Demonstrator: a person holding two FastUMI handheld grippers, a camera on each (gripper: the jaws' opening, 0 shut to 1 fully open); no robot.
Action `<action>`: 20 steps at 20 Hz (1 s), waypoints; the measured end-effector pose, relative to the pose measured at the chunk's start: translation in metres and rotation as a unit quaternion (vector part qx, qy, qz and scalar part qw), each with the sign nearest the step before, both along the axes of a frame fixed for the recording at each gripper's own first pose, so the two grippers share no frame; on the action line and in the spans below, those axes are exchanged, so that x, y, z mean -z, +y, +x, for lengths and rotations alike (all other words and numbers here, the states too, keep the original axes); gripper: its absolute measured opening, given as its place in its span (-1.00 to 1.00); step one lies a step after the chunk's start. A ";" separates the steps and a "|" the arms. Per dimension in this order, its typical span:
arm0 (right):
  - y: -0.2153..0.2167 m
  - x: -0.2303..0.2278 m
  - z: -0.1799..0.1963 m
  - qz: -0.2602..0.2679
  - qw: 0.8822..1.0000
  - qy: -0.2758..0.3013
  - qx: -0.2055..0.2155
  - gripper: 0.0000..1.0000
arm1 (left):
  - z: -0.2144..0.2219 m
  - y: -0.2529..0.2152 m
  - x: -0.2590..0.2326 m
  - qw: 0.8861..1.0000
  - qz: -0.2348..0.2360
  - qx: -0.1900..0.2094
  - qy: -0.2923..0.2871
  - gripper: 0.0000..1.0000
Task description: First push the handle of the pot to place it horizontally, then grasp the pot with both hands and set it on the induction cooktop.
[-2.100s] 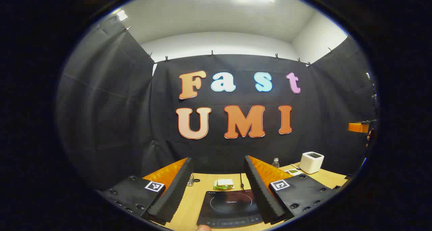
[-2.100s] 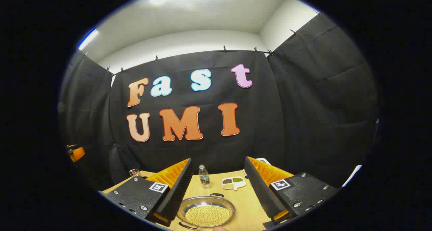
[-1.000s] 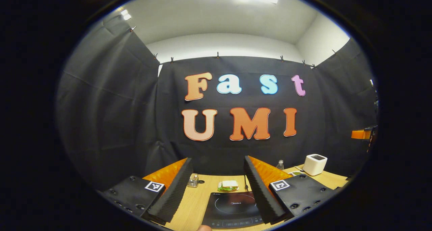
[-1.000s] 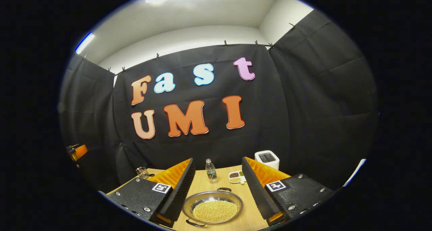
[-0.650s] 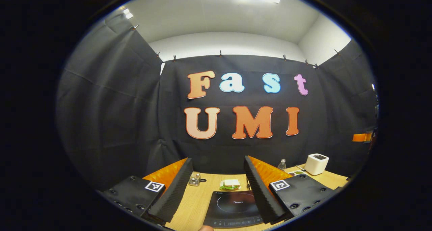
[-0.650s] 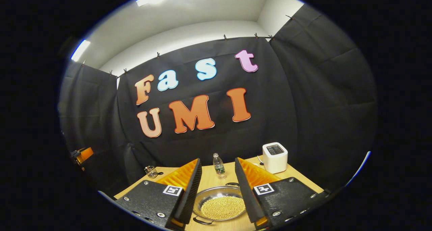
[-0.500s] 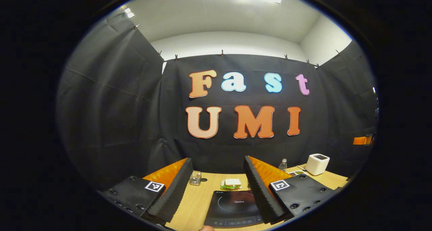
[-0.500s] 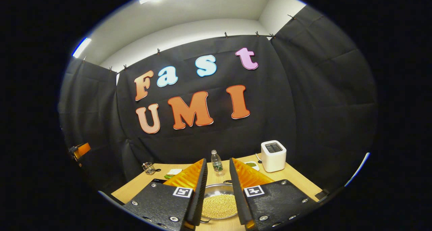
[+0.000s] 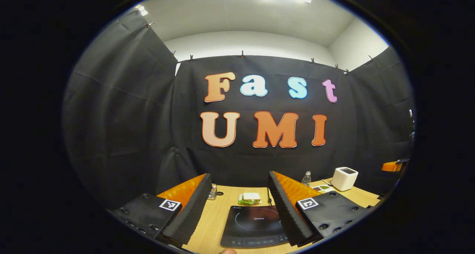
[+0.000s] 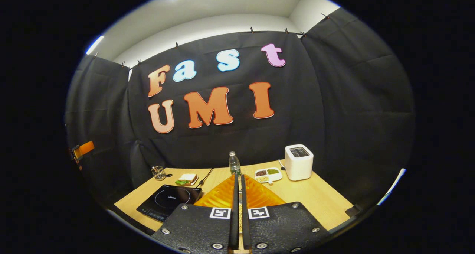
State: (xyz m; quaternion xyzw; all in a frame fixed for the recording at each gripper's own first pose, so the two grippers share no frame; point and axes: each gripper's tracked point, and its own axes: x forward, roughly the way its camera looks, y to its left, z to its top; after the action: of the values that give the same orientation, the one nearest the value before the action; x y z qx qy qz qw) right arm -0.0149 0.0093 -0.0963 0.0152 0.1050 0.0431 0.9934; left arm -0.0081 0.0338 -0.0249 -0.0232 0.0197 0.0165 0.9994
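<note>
Right gripper view: the right tool has its fingers pressed nearly together, gripping nothing; a sliver of pale grains shows in the slit, so the pot likely sits beneath, largely hidden. Handle orientation cannot be judged. The induction cooktop lies bare on the surface. The left tool is spread above it. Pushing, grasping and placing all appear outstanding.

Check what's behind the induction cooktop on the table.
Behind the induction cooktop lies a sandwich, with a glass jar further left. A cord runs back from it; where it ends can't be seen.
</note>
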 end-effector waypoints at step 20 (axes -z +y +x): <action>0.009 0.190 -0.044 -0.043 0.985 0.165 -0.027 -0.98 | -0.003 -0.001 0.035 0.999 0.010 0.000 0.031 0.92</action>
State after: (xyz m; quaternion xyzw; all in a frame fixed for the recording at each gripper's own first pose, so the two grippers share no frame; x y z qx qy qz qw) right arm -0.0591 0.0181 -0.2868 -0.0231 0.2698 0.0623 0.9606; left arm -0.0110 0.0329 -0.0599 -0.0123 0.0505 0.0174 0.9985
